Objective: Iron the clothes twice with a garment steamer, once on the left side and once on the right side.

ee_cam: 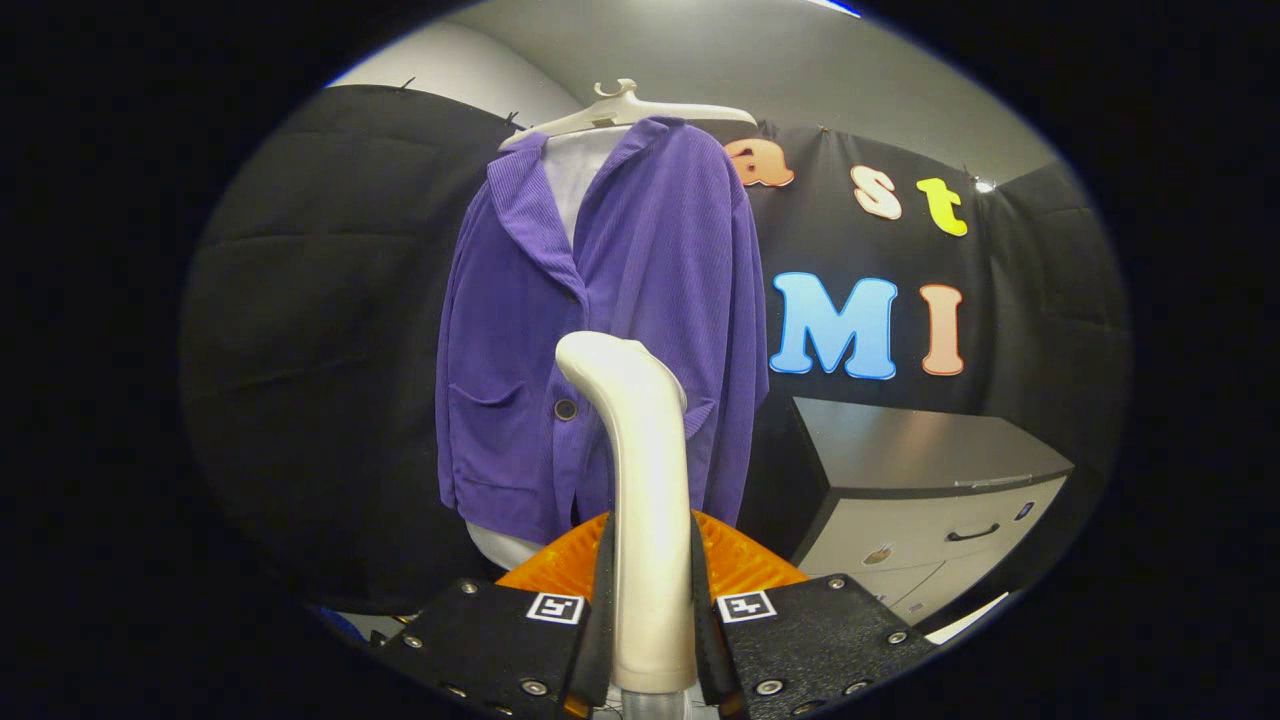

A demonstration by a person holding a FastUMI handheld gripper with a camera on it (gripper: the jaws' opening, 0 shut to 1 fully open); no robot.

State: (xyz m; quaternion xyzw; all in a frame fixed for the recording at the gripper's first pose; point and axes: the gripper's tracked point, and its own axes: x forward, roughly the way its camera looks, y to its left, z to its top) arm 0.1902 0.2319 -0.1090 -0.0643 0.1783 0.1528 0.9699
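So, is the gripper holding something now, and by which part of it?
Yes: the gripper is shut on the cream-white plastic garment steamer, both fingers pressing on the lower part of its upright handle, below the bent head.

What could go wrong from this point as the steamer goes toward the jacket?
1. The claw is shut on the steamer handle low down, so its tall head might wobble or twist during a pass.
2. The purple jacket hangs loosely on a hanger; pressure may swing it away.
3. The cabinet stands near the jacket's right side, risking a bump.
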